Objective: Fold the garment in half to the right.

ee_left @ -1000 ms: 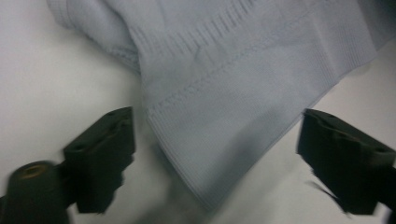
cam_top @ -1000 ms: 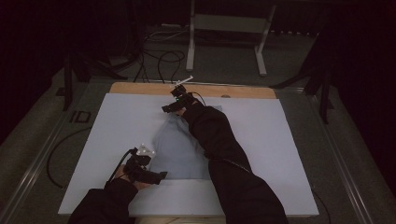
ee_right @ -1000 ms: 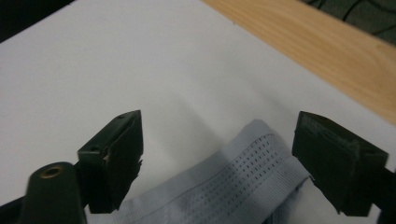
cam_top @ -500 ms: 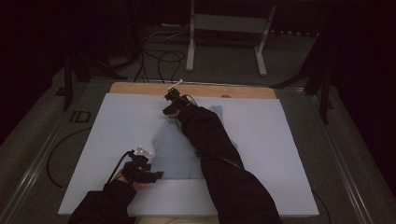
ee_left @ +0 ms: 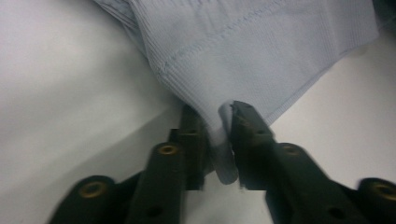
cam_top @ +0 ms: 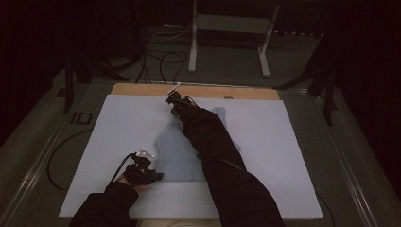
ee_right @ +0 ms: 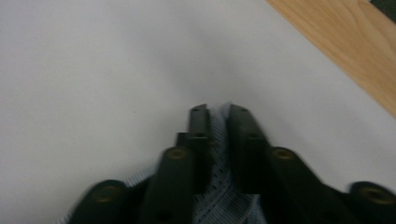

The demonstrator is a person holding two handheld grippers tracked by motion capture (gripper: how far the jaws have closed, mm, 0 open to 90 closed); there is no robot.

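A light blue ribbed garment lies spread in the middle of the white table cover. My left gripper is at its near left corner, shut on the hem; in the left gripper view the cloth fans out from between the jaw tips. At the far side, close to the wooden strip, my right gripper is shut on the garment's far end. In the right gripper view a fold of cloth is pinched between the jaws. The right sleeve hides part of the garment.
A bare wooden strip runs along the table's far edge, and it shows again as wood in the right gripper view. Cables and a metal stand sit on the floor beyond. White cover stretches to both sides of the garment.
The right gripper has shifted slightly left and toward me with the cloth's far end. The left gripper has stayed nearly still on the near corner.
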